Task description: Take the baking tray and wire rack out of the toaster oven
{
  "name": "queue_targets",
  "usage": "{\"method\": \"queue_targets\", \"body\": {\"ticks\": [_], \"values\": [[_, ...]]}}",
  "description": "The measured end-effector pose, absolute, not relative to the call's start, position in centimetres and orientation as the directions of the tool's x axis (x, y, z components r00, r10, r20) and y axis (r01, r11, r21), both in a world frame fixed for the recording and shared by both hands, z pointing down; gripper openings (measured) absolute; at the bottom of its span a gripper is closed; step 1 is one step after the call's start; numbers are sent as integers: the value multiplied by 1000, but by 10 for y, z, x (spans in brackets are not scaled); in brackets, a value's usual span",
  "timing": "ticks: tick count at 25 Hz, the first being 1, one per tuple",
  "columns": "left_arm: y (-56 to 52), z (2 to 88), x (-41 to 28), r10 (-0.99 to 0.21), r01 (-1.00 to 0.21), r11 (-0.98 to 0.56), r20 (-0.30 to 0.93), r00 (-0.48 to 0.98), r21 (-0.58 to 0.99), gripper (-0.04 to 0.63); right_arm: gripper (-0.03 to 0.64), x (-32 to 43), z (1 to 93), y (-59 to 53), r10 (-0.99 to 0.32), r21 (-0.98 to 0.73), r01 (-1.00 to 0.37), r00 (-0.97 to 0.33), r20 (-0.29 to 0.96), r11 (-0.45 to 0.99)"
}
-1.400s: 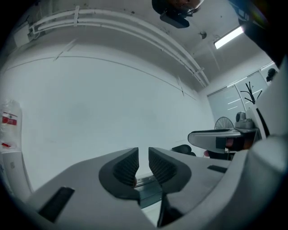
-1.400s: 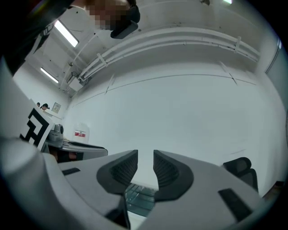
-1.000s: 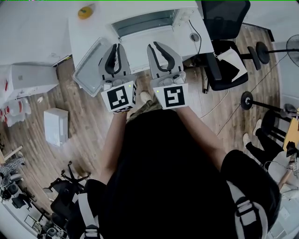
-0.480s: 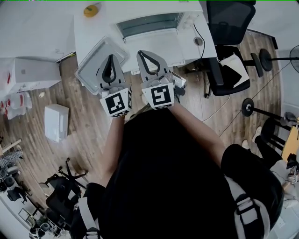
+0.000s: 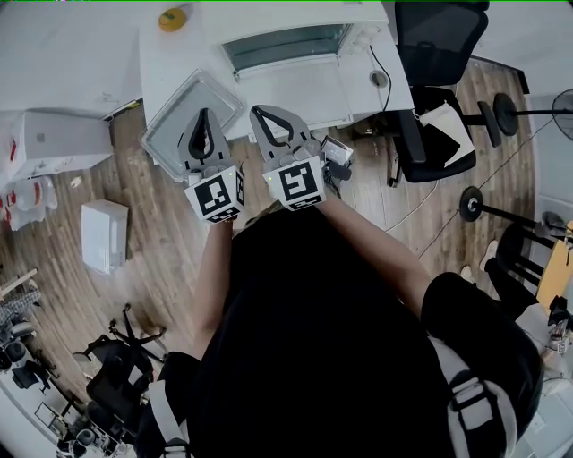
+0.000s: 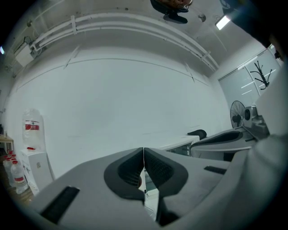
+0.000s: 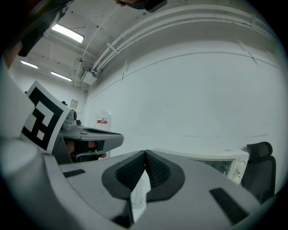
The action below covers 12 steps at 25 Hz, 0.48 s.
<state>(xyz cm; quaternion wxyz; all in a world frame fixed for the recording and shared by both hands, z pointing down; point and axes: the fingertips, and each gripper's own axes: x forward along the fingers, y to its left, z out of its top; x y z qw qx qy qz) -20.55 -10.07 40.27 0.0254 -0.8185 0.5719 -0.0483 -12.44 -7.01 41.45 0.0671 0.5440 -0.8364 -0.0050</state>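
**Jaws.** Left gripper (image 6: 143, 152): pads pressed together, nothing between them. Right gripper (image 7: 145, 156): likewise closed and empty. Both are held side by side at lower centre of the head view, just short of the table edge.

**Table** (image 5: 363, 89). White, across the top of the head view.

**Toaster oven** (image 5: 286, 45). White, glass-fronted, top centre, at the back of the table. The right gripper view shows its door apparently upright and shut.

**Tray** (image 5: 170, 116). Shallow and pale-rimmed, on the table's left corner, upper left, beside the oven. Probably the baking tray, already out.

**Wire rack.** Not made out in any view.

**Yellow object** (image 5: 172, 18). Small, at the top left edge of the table.

**Step in hand.** Judged a pause between removals, with the rack presumably still inside.

**Next move.** Calls for parting the jaws, advancing level to the oven front, and opening the door before reaching for the rack.
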Motion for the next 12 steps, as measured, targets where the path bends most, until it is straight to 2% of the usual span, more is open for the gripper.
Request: {"method": "queue_targets", "body": {"ticks": [12], "values": [[-106,414,-228,-951,-949,-304,80,297,-86,26,29,-155,423,-76,-871,119,-865,-471,142,487]]}}
